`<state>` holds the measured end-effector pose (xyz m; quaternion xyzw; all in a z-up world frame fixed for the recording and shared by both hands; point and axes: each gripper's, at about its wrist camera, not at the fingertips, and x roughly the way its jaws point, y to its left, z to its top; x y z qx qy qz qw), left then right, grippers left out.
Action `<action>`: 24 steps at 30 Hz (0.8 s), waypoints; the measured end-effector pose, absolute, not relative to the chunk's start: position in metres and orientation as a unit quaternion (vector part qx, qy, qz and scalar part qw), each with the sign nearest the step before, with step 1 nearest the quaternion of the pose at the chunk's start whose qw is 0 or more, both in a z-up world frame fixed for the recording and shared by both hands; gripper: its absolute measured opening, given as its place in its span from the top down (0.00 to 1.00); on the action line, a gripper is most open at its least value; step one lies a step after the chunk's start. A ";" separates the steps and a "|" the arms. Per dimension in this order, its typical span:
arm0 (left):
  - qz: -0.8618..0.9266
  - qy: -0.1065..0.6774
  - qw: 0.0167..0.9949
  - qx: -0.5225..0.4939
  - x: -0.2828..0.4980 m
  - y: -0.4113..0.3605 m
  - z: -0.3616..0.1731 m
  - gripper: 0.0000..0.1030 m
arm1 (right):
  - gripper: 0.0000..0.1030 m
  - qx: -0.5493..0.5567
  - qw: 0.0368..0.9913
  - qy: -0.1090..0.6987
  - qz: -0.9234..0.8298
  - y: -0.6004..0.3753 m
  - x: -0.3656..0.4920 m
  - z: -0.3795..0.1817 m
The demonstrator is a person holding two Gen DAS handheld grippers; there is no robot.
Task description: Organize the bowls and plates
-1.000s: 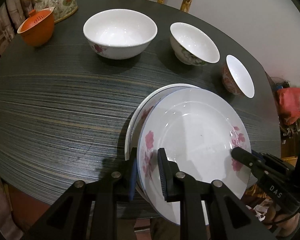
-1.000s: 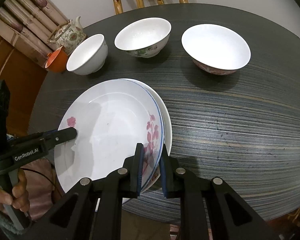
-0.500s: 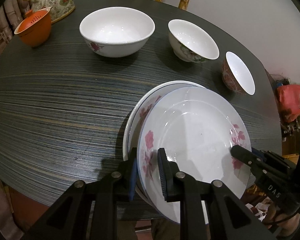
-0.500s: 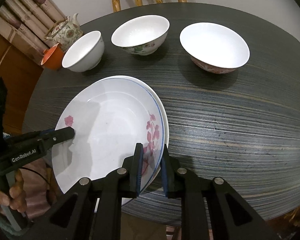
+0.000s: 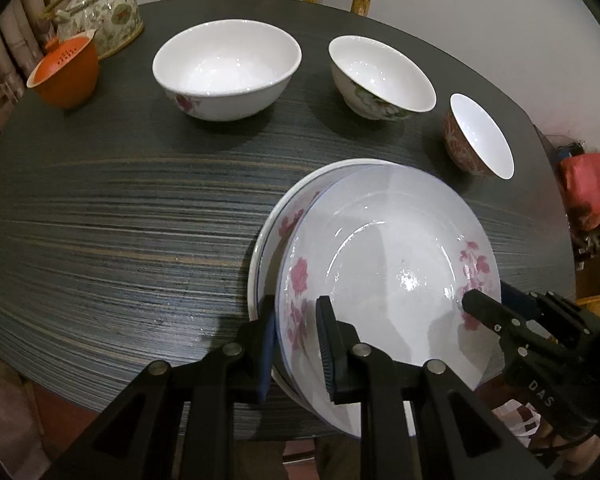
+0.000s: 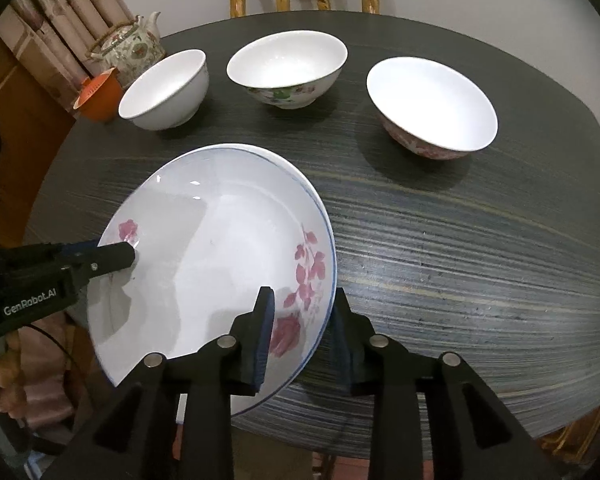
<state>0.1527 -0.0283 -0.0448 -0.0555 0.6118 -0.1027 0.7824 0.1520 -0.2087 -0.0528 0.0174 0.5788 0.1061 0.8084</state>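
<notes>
The top plate, white with pink roses, is sitting nested on a second plate at the near edge of the dark round table, overhanging it toward the person. Glazed ceramic like this is likely handling as stiff, fairly heavy, slick and breakable, so the thin rim is looking like the only sensible place to pinch, with two opposite grips keeping it level.

The left gripper is clamping the plate's left rim, pads pressing on both faces. The right gripper is straddling the opposite rim, but its jaws are opening and a gap is showing on each side of the rim, so it is no longer pinching.

Beyond the stack, three bowls are standing apart in a row: a wide white bowl, a floral bowl and a red-patterned bowl. An orange cup and a teapot are sitting at the far left, well clear; nothing is blocking the plates.
</notes>
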 end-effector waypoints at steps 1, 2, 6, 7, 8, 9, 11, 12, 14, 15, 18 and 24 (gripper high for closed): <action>-0.104 0.611 0.783 -0.055 0.152 -0.028 -0.045 0.81 | 0.73 0.016 0.809 0.577 0.108 -0.209 0.152 -0.052; -0.104 0.611 0.783 -0.056 0.152 -0.027 -0.045 0.81 | 0.73 0.011 0.811 0.575 0.109 -0.208 0.152 -0.051; -0.102 0.605 0.788 -0.052 0.151 -0.027 -0.042 0.81 | 0.72 0.013 0.809 0.577 0.110 -0.208 0.151 -0.052; -0.101 0.602 0.791 -0.048 0.150 -0.027 -0.041 0.81 | 0.72 0.013 0.809 0.577 0.111 -0.208 0.151 -0.052; -0.100 0.599 0.793 -0.042 0.150 -0.028 -0.041 0.81 | 0.72 0.015 0.809 0.577 0.112 -0.207 0.152 -0.052; -0.091 0.596 0.797 -0.026 0.149 -0.030 -0.039 0.81 | 0.71 0.017 0.809 0.576 0.113 -0.207 0.152 -0.052; -0.076 0.586 0.807 0.004 0.148 -0.033 -0.037 0.79 | 0.71 0.020 0.809 0.576 0.117 -0.207 0.152 -0.052; -0.082 0.580 0.810 0.007 0.148 -0.034 -0.035 0.79 | 0.71 0.021 0.809 0.575 0.119 -0.208 0.150 -0.052; -0.092 0.579 0.810 0.001 0.147 -0.035 -0.033 0.79 | 0.70 0.021 0.810 0.574 0.117 -0.208 0.148 -0.051; -0.091 0.577 0.812 0.003 0.147 -0.035 -0.032 0.79 | 0.70 0.022 0.810 0.574 0.120 -0.208 0.148 -0.051; -0.083 0.564 0.821 0.007 0.144 -0.035 -0.030 0.79 | 0.70 0.030 0.812 0.571 0.118 -0.214 0.149 -0.048; -0.053 0.518 0.853 0.036 0.133 -0.029 -0.020 0.75 | 0.70 0.056 0.821 0.559 0.099 -0.240 0.156 -0.037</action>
